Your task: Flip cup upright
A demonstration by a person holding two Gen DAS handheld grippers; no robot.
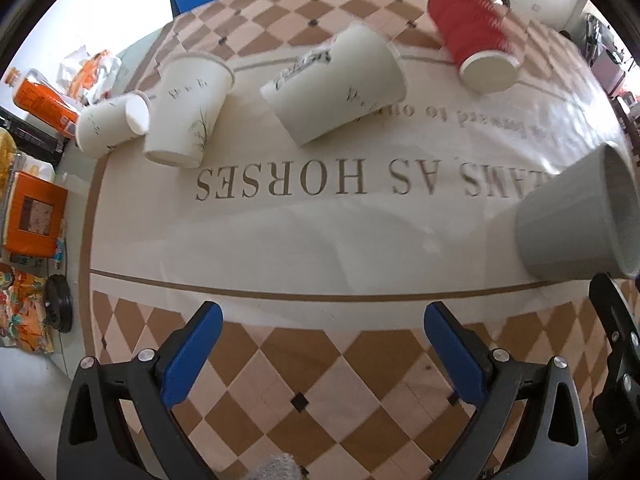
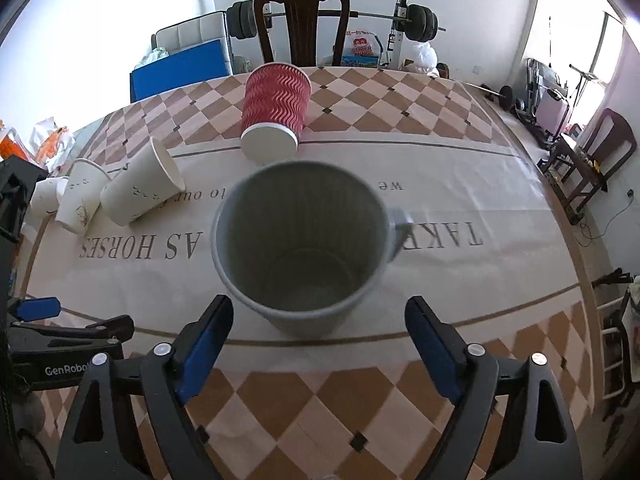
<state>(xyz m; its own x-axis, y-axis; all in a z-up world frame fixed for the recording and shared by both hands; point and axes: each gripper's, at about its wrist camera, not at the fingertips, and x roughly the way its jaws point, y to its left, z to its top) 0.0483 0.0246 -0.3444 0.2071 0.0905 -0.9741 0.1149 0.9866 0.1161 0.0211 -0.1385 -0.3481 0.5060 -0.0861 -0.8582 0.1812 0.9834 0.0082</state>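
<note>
Grey mug (image 2: 300, 248): blurred in both views. From the right wrist its mouth faces the camera and the inside bottom shows; the handle sticks out on its right, partly smeared. In the left wrist view it sits at the far right edge, cut off by the frame, rim toward the right. Whether it rests fully on the cloth or is tipped off it cannot be settled from these frames.

Right gripper (image 2: 320, 332): jaws spread wide, blue pads either side of the mug's near end but apart from it, holding nothing. Left gripper (image 1: 324, 344): jaws likewise spread wide, nothing between them, over the checkered border, well apart from the mug.

Other cups, all on their sides: red ripple cup (image 2: 276, 110) beyond the mug, white base toward the right wrist camera. Large white paper cup (image 1: 336, 88) near the centre, printing too blurred to read. Tall white cup (image 1: 186, 108) to its left, touching a small white cup (image 1: 110, 124) at the table edge.

Surface: tablecloth (image 1: 320, 232) with cream centre, brown diamond border, large lettering partly hidden by the mug.

Room: dark wooden chair (image 2: 302, 20) behind the table, barbell rack (image 2: 404, 16), blue board (image 2: 180, 68), orange packages (image 1: 34, 208) on the left.
</note>
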